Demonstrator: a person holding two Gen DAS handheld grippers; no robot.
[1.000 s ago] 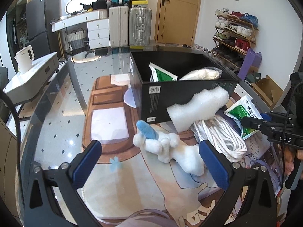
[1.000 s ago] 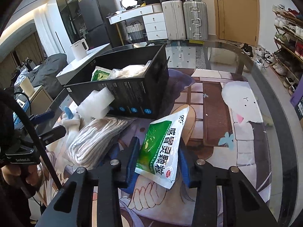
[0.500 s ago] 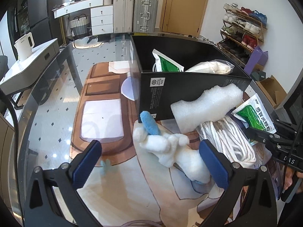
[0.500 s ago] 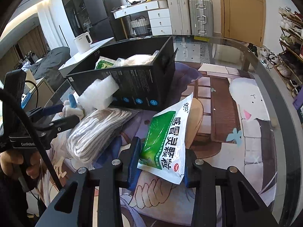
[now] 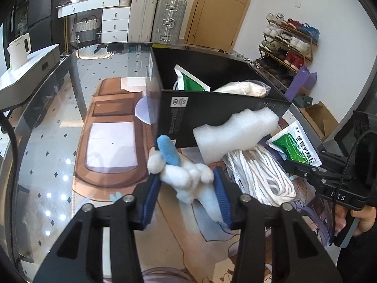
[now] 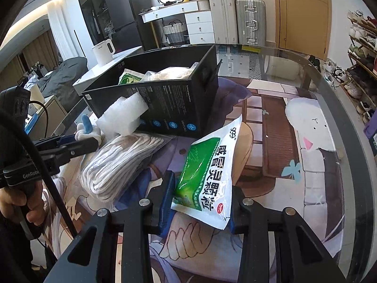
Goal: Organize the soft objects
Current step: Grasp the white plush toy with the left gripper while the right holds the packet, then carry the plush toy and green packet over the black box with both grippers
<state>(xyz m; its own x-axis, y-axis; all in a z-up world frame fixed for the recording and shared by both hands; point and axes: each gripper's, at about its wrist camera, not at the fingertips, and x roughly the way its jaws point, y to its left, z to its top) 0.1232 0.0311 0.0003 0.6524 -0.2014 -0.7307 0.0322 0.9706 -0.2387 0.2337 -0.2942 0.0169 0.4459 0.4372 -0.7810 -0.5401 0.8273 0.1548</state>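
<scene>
A white plush toy (image 5: 183, 176) with a blue ear lies on the printed mat in front of the black box (image 5: 212, 110). My left gripper (image 5: 187, 188) is closing its jaws on it, and both blue pads touch its sides. My right gripper (image 6: 200, 202) is shut on a green-and-white pouch (image 6: 207, 172), tilted above the mat. A white foam block (image 5: 235, 134) leans on the box's front wall. A bagged white rope bundle (image 5: 256, 174) lies between the two grippers. Inside the box are another green pouch (image 5: 190, 82) and a clear bag of white stuff (image 5: 242, 87).
The round glass table's rim (image 6: 348, 127) curves along the right. A white kettle (image 5: 20, 47) stands on a side unit to the left. Suitcases (image 5: 160, 18) and a shoe rack (image 5: 287, 44) line the far walls. A person's hand (image 6: 21, 200) holds the left gripper's handle.
The left gripper's jaws went from wide open to closed around the plush toy, and the view drew slightly nearer. The right gripper kept still with the pouch.
</scene>
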